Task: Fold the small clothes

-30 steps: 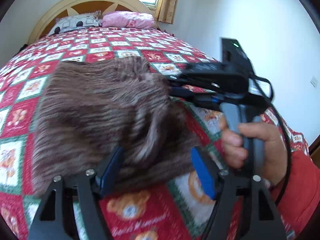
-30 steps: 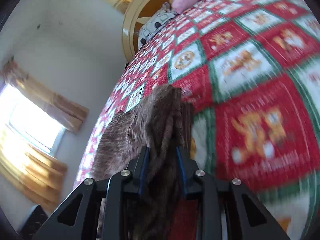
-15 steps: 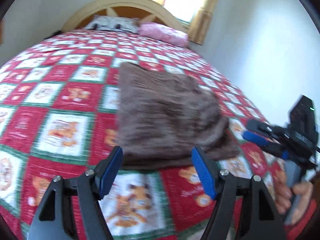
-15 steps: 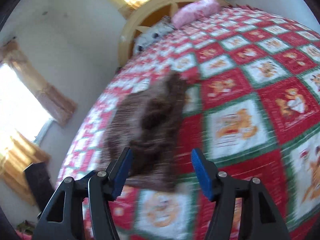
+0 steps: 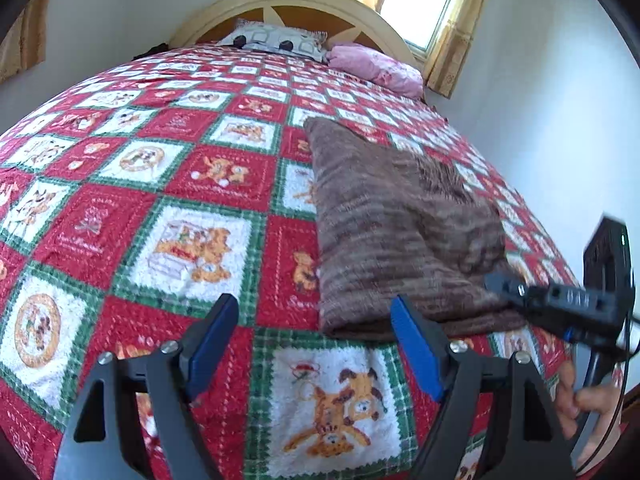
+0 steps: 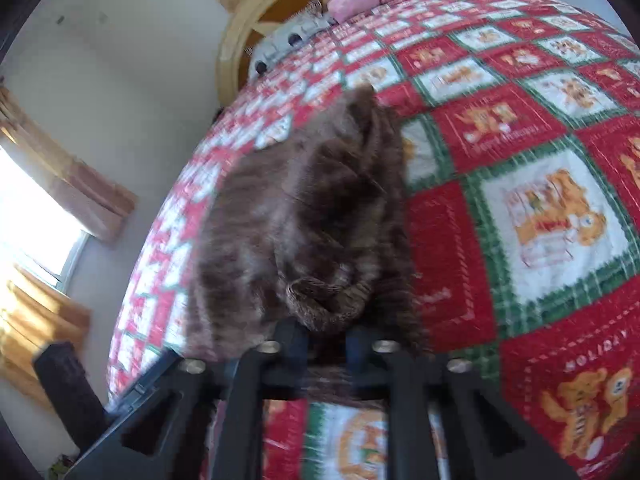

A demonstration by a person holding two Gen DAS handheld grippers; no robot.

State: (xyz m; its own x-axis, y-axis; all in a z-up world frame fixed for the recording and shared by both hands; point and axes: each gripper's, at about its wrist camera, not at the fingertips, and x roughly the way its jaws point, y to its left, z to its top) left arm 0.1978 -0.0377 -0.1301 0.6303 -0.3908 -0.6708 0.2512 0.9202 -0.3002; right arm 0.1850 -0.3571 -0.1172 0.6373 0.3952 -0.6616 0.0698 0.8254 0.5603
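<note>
Brown knit folded on the bed, right gripper pinching its near edge

Left wrist view: the left gripper (image 5: 314, 346) hangs over the quilt (image 5: 192, 240) with its jaws wide apart and nothing between them – they have just been opening a little further. The brown knit (image 5: 396, 236) lies just beyond, to the right, folded into a compact block, and the right gripper (image 5: 500, 284) reaches in at its near right corner. Right wrist view: the right gripper's jaws have just snapped together, clamped on a bunched bit of the knit's (image 6: 308, 216) near edge. By my reading the fold is mostly made – one more turn or a tidy-up is left. No containers are in view.
</note>
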